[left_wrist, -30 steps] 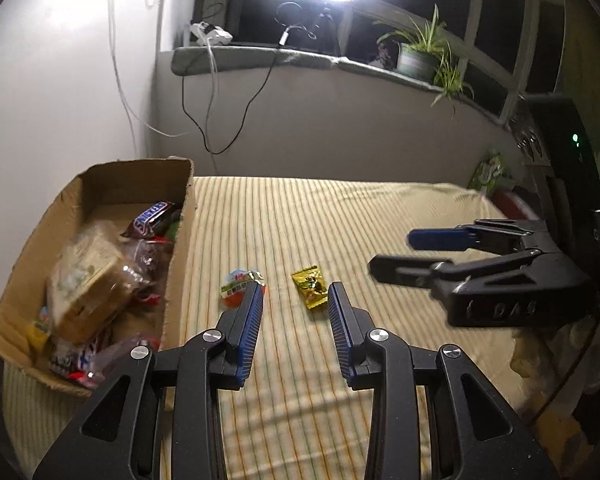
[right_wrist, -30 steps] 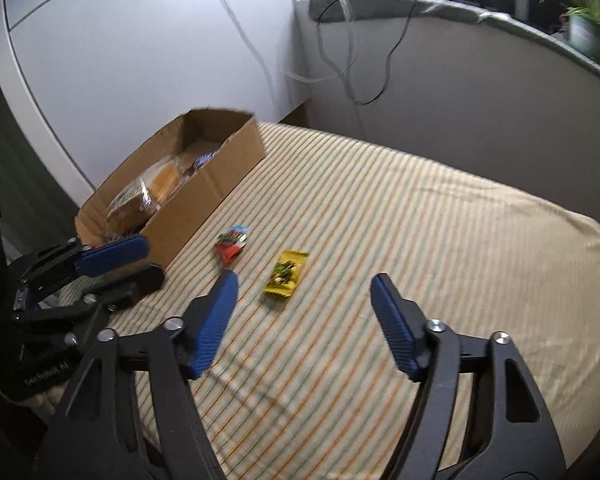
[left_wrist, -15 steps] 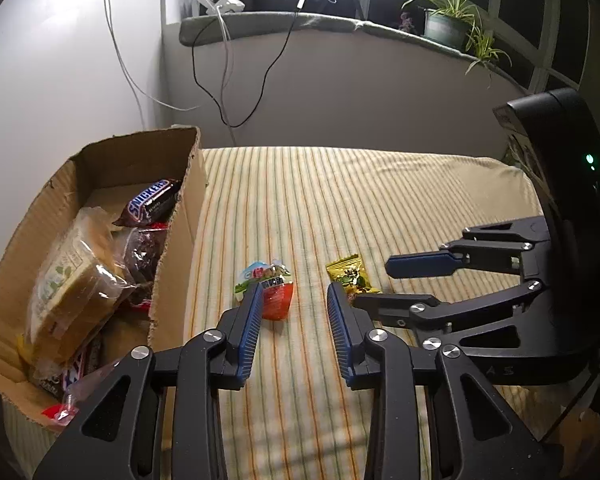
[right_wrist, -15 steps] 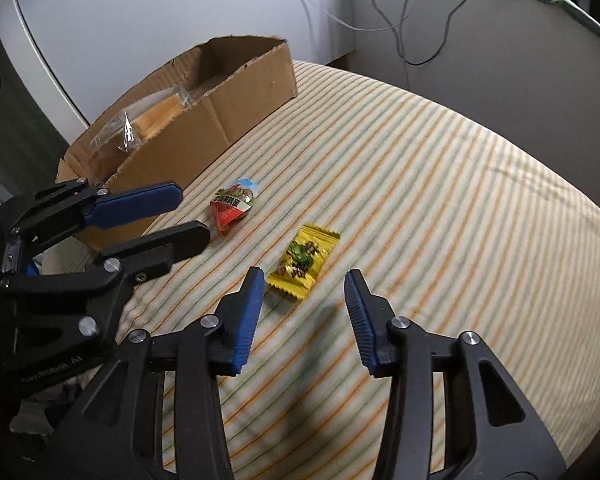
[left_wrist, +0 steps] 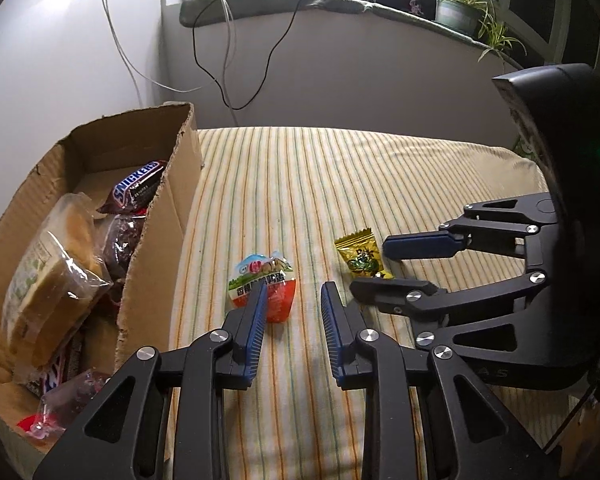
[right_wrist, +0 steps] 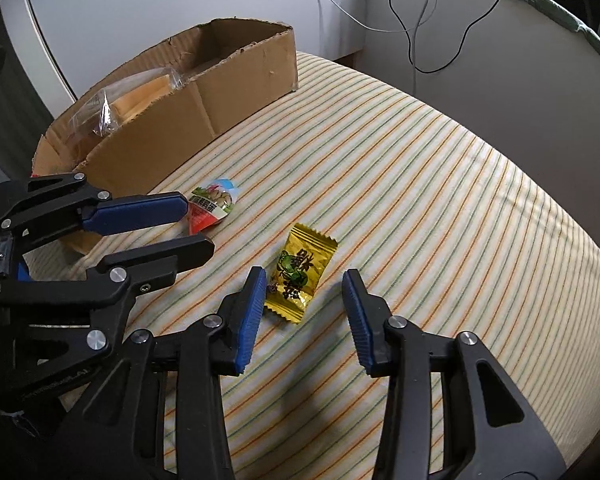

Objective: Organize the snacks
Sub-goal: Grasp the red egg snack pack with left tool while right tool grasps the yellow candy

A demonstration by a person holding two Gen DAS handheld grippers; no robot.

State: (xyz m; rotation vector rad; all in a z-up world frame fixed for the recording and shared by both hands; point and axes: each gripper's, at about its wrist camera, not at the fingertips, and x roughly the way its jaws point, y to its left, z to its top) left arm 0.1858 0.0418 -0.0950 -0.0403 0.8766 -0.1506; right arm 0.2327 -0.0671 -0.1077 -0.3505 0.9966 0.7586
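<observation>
A red-and-white egg snack pack lies on the striped cloth beside the cardboard box. My left gripper hovers at it, jaws closing; the pack sits by the left fingertip, partly between the tips, and no pad presses on it. A yellow candy wrapper lies to the right. My right gripper straddles its near end, jaws closing, with the pads still clear of it. In the right wrist view the left gripper points at the egg snack pack. The right gripper shows from the side.
The cardboard box holds a Snickers bar, wrapped bread and other packets. Cables hang down the wall behind. A potted plant stands on the sill. The striped cloth drops away at the right.
Both grippers have come down and forward to the two snacks. The right jaws have narrowed a lot, the left ones a little. The snacks have not moved.
</observation>
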